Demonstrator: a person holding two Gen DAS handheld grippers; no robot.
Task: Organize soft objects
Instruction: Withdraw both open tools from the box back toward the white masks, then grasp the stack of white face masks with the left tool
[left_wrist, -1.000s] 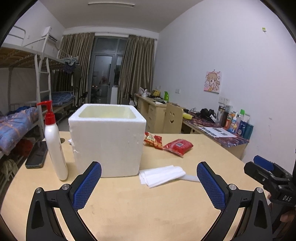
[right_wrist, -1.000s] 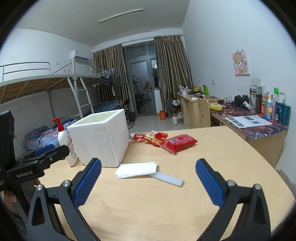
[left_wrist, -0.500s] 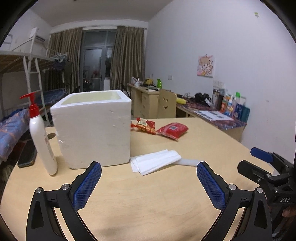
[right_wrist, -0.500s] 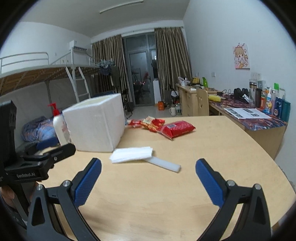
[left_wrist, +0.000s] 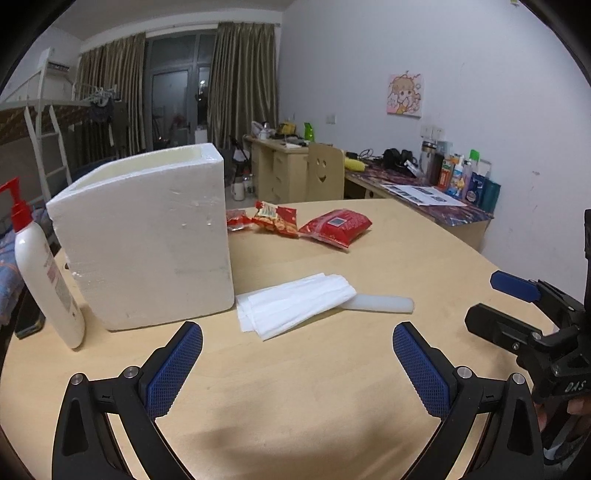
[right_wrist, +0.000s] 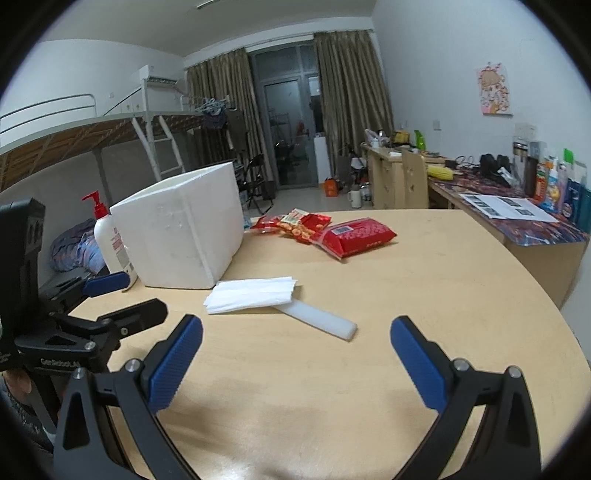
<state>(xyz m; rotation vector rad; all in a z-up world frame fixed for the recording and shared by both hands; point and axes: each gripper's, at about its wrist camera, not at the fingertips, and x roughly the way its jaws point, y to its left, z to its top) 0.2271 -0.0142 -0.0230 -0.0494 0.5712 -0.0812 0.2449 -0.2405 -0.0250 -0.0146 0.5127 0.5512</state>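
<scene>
Left view, gripper: my left gripper is spread wide and holds nothing, low over the table
Left view, change: a second ago I saw the box from higher up, into its mouth; now I am lower and closer, facing its side wall
Left view, soft things: the tissues lie just right of the box, between my fingers in the picture but ahead of them, partly on a white bar; red packets lie well behind
Left view, other: a pump bottle stands left of the box; the right gripper shows at the right edge
Right view, gripper: my right gripper is spread too, empty, above bare table
Right view, change: the tissues and bar have grown larger and nearer since a second ago
Right view, other: the left gripper shows at the left edge, short of the tissues
Meaning: I judge both grippers are closing in for a first pick, likely the tissues; nothing soft seems to be in the box yet, though its inside is hidden
</scene>
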